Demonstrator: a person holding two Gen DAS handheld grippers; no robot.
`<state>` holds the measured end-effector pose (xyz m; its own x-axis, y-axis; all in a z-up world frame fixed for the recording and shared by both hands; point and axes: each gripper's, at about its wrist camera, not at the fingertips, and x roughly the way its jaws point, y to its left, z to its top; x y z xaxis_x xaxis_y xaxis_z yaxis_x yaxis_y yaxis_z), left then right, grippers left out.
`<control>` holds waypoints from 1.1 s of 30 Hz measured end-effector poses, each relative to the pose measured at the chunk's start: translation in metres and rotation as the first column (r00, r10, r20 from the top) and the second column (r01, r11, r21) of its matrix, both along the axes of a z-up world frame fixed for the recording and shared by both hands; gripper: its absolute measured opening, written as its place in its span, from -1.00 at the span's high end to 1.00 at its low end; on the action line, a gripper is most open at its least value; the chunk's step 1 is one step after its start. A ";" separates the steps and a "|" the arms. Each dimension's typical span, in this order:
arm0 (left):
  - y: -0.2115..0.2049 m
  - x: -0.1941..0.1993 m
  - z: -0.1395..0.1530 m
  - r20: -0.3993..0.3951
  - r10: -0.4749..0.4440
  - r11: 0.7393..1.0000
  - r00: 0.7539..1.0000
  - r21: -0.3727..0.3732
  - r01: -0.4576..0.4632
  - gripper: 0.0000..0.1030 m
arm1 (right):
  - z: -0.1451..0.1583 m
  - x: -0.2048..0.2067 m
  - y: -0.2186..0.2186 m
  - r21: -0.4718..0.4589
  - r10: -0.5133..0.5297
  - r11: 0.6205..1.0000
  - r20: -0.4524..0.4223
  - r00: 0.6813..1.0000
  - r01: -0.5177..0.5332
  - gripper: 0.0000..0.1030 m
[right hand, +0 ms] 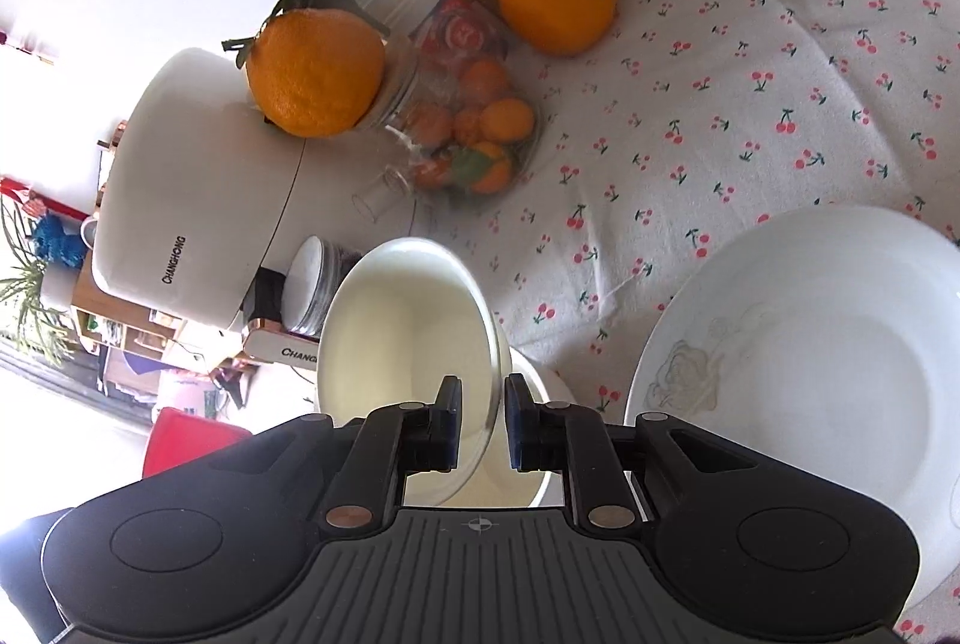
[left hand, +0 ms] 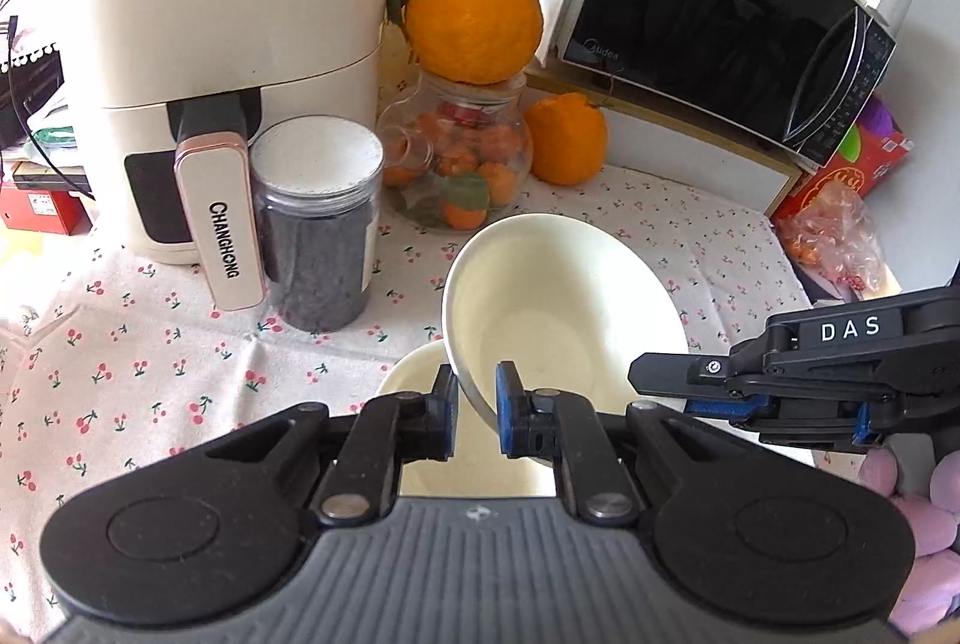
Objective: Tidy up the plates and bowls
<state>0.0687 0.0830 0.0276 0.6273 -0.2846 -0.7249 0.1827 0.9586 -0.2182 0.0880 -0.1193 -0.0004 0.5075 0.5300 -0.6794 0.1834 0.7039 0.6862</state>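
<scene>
Fingers (left hand: 509,407) of the left gripper (left hand: 477,413) pinch the near rim of a cream bowl (left hand: 564,308), one blue pad outside the wall and one inside. That bowl is tilted steeply, its opening facing the camera, and it sits partly over a second cream bowl (left hand: 414,374) resting on the table (left hand: 150,362) below it. In the right wrist view the right gripper (right hand: 483,419) straddles the rim of the same tilted bowl with its fingers (right hand: 517,422) on either side; a thin gap shows beside the rim, so whether they actually clamp it cannot be told.

Going left to right across the left wrist view: a cream Changhong air fryer (left hand: 204,44) stands at the back left, a clear jar with a white lid (left hand: 318,224) filled with dark contents just beside its handle, then a glass jar (left hand: 456,158) of small oranges with a large orange (left hand: 474,14) balanced on its mouth, another orange (left hand: 567,137) just beside it, and a black microwave (left hand: 726,14) at the back right. The right gripper's black body, marked DAS, reaches in from the right edge toward the bowl.

In the right wrist view a white plate (right hand: 828,356) with a faint flower print lies on the cherry-print cloth to the right of the bowls, apart from them.
</scene>
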 end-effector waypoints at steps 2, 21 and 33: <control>0.004 -0.001 -0.004 -0.014 0.002 1.000 1.000 0.012 -0.002 0.76 | -0.001 0.000 0.007 -0.007 0.013 1.000 -0.009 1.000 -0.013 0.68; 0.009 -0.001 -0.023 -0.072 -0.015 0.992 0.997 0.121 0.024 0.65 | -0.019 -0.001 0.039 -0.081 0.086 0.992 -0.105 0.991 -0.094 0.66; 0.004 0.001 -0.030 -0.094 -0.042 0.986 0.995 0.159 0.057 0.61 | -0.021 0.000 0.039 -0.119 0.096 0.987 -0.108 0.989 -0.109 0.66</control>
<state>0.0697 0.0866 -0.0021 0.5455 -0.1885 -0.8166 0.2174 0.9728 -0.0793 0.0881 -0.0798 -0.0218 0.3795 0.4840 -0.7885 0.1705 0.8010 0.5738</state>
